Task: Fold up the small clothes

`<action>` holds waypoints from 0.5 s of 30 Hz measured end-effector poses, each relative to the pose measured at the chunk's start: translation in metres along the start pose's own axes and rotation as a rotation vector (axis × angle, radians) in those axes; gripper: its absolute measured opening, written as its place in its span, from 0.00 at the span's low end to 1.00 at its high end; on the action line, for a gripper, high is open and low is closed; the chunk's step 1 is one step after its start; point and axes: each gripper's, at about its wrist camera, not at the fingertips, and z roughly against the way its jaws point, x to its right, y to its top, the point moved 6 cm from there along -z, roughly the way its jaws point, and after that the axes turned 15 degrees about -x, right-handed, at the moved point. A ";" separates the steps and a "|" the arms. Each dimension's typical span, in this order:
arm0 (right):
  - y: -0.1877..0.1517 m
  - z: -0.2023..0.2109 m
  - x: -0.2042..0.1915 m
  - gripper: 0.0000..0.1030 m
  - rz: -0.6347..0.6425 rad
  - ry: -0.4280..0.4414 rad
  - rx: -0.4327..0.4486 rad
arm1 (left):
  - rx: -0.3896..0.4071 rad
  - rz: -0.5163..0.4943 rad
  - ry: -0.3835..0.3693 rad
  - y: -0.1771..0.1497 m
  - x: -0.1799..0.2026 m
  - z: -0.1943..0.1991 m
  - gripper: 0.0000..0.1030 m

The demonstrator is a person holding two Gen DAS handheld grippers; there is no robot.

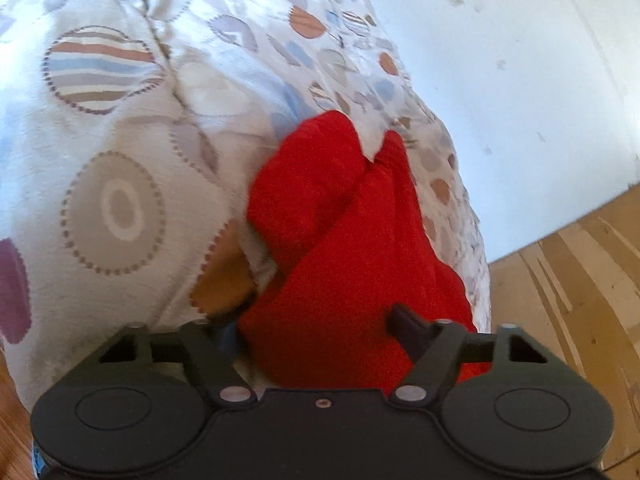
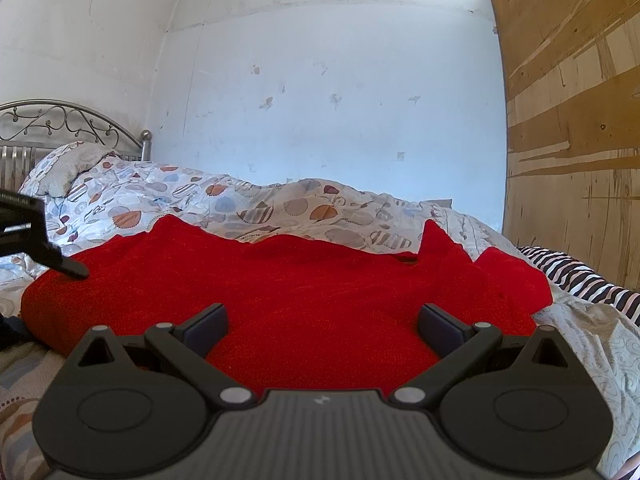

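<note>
Red garment spread on the patterned duvet, both grippers at its near edge.

My right gripper (image 2: 322, 330) sits spread over the red garment (image 2: 280, 292), gripping nothing. My left gripper (image 1: 320, 316) straddles the garment's end; whether it pinches, I cannot tell. The duvet (image 2: 280, 208) lies behind.

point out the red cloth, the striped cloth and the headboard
red cloth (image 2: 320, 300): right wrist view, middle of its flat top
striped cloth (image 2: 576, 276): right wrist view, its visible strip at the right
headboard (image 2: 60, 124): right wrist view, its scrolled metal arch
</note>
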 end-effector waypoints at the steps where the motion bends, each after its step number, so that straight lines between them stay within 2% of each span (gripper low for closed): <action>1: 0.000 0.000 0.000 1.00 0.000 0.000 0.000 | 0.003 0.003 0.001 0.000 -0.001 0.000 0.68; 9: 0.000 0.000 0.000 1.00 0.001 -0.003 -0.002 | 0.000 0.000 0.004 0.001 -0.001 0.001 0.66; 12: 0.006 0.000 -0.003 1.00 0.021 -0.025 -0.037 | 0.000 -0.004 0.010 0.002 -0.003 0.001 0.65; 15: 0.019 0.007 -0.009 1.00 0.032 -0.033 -0.057 | 0.003 -0.014 0.018 0.001 -0.001 0.004 0.59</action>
